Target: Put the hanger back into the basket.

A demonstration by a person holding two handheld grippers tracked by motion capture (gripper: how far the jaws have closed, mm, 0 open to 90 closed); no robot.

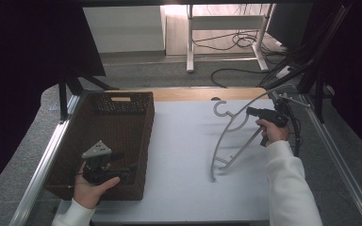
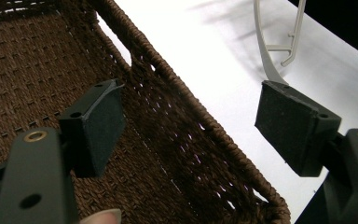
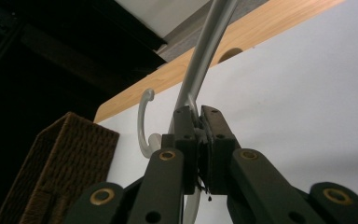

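Pale grey plastic coat hanger [image 1: 233,136] pinched by the right gripper [image 1: 252,111], tilted over the white table [image 1: 179,155], apparently touching at 1 end, well right of the brown woven basket [image 1: 75,141] where the left gripper [image 1: 129,167] gapes, straddling its rim.

Pale grey plastic hanger [image 1: 231,136] is tilted up off the white table [image 1: 184,155], hook toward the far edge, pinched in the right gripper [image 1: 252,112], right of the brown wicker basket [image 1: 122,117].
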